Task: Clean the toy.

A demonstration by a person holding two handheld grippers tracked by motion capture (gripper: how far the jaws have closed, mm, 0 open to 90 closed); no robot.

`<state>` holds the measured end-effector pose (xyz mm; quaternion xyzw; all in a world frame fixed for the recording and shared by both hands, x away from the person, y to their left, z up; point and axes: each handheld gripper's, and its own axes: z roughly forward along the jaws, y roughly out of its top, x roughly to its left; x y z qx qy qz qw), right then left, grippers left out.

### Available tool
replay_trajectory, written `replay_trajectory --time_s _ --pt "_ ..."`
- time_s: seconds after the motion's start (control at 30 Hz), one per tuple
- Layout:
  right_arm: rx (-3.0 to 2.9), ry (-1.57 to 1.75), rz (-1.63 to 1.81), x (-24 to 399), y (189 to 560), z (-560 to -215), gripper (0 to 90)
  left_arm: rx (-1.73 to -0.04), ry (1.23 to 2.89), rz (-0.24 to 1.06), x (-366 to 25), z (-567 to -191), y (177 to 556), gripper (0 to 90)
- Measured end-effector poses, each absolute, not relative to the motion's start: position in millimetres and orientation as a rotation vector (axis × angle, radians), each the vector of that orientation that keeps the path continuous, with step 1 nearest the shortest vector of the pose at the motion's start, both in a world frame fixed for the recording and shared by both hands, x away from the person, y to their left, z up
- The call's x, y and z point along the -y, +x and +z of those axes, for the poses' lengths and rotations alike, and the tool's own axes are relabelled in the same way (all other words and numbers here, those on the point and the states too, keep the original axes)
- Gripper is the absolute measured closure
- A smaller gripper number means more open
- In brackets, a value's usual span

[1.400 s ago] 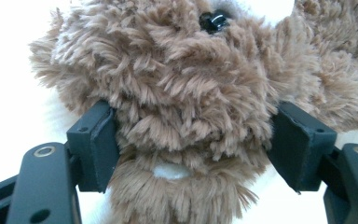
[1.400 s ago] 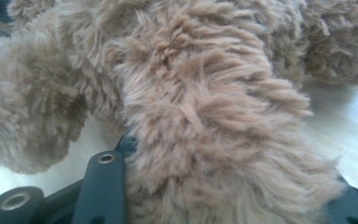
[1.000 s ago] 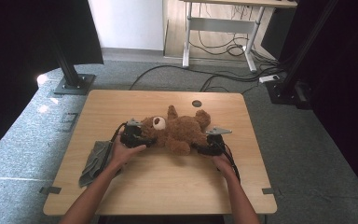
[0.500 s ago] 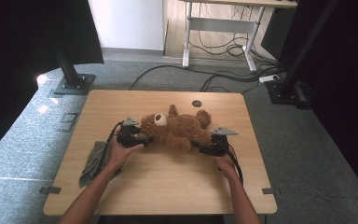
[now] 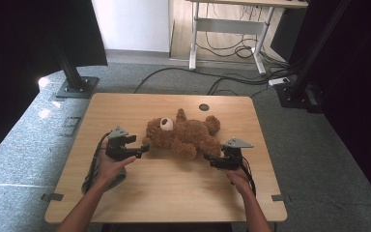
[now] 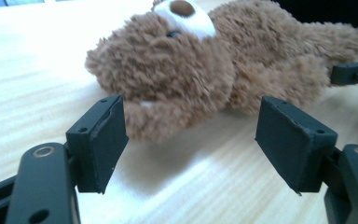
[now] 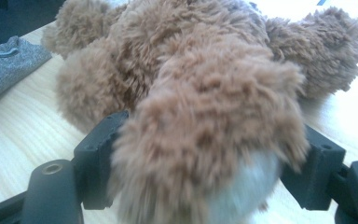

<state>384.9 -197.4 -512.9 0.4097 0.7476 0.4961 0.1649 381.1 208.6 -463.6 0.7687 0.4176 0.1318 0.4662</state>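
A brown teddy bear (image 5: 183,133) lies on its back in the middle of the wooden table (image 5: 174,203), head toward the left. My left gripper (image 5: 142,149) sits just left of the head, open; in the left gripper view (image 6: 193,128) nothing lies between its pads, and the bear's head (image 6: 168,65) is a little ahead. My right gripper (image 5: 208,159) is at the bear's lower leg. Its jaws have just been opening and stand wide, open, on either side of the furry foot (image 7: 205,140) without squeezing it.
A grey cloth (image 5: 91,176) lies under my left hand near the table's left edge, and it shows again as grey cloth (image 7: 9,65). A round cable hole (image 5: 203,107) sits behind the bear. Black stands, a desk frame and cables are on the floor beyond.
Both grippers have let go of the bear and drawn back from it, the left one to the left, the right one to the right and toward me. The bear lies where it was.
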Motion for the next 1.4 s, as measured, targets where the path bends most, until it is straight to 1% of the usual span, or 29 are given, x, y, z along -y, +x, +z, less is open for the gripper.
replay_trajectory --time_s 0.2,0.4,0.7,0.93,1.2,1.4 --pt "-2.09 1.192 1.406 206.8 368.5 -515.9 23.7 -1.007 1.913 0.279 -209.5 -473.5 361.7 24.3" --pt "-2.088 1.212 1.412 218.5 356.4 -520.1 23.7 -1.012 1.938 0.287 -210.5 -482.5 351.1 24.1" --pt "-2.1 1.223 1.41 234.7 328.2 -528.4 24.2 -1.038 1.932 0.258 -226.7 -494.2 332.3 24.2" --pt "-2.12 1.215 1.41 237.6 314.2 -532.3 24.9 -1.05 1.951 0.255 -234.6 -503.0 317.0 24.4" --pt "-2.157 1.195 1.366 228.8 314.3 -536.5 25.1 -1.047 1.966 0.241 -233.1 -506.0 314.9 24.6" --pt "-2.144 1.205 1.359 231.0 314.9 -536.7 26.3 -1.056 1.961 0.252 -235.9 -505.8 314.9 24.6"
